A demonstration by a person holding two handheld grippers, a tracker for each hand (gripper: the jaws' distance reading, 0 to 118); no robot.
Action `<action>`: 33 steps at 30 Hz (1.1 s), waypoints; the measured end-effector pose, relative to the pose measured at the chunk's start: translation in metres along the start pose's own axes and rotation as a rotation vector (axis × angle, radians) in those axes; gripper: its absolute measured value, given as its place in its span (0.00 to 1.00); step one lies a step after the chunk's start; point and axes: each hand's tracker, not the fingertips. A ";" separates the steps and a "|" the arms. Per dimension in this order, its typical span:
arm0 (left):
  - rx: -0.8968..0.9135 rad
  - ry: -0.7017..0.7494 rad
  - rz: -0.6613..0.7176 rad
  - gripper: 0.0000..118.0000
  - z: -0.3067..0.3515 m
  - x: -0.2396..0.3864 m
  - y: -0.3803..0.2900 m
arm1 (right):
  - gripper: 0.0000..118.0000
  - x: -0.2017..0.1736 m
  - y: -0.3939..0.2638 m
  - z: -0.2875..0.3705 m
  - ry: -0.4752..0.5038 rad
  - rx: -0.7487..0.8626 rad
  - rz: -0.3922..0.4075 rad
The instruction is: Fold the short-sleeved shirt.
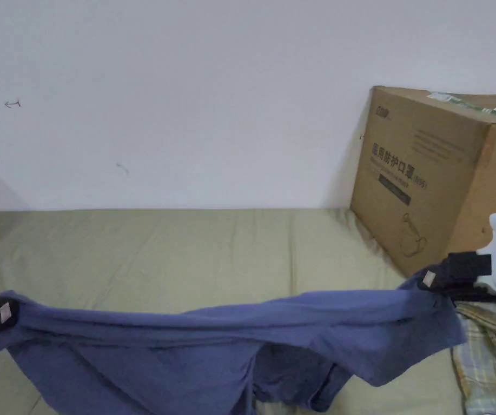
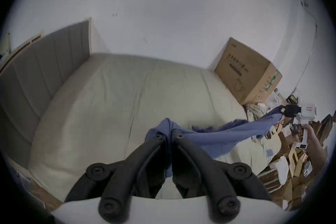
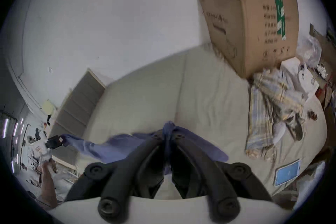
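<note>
Blue fabric of the short-sleeved shirt (image 1: 230, 335) stretches between our two grippers above the bed (image 1: 187, 254), its lower part sagging toward the sheet. We have the left gripper (image 2: 170, 134) clamped on one end and the right gripper (image 3: 168, 134) clamped on the other, near the cardboard box (image 1: 430, 178) and a plaid cloth (image 3: 269, 104).

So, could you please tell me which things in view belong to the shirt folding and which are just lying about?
Part of the job:
- blue shirt, stretched above the bed
- left gripper, shut on it
- right gripper, shut on it

Lying about:
- cardboard box
- plaid cloth
- blue-screened device
</note>
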 end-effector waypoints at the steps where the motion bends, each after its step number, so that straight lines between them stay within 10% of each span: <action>1: 0.015 -0.009 -0.003 0.03 0.001 0.002 0.015 | 0.05 -0.006 0.012 0.007 -0.006 0.028 0.007; 23: 0.259 0.102 -0.100 0.03 -0.092 0.081 0.248 | 0.05 -0.114 0.264 -0.020 -0.228 0.417 0.236; 33: 0.226 0.177 -0.084 0.03 -0.176 0.067 0.219 | 0.05 -0.081 0.248 -0.111 -0.264 0.439 0.263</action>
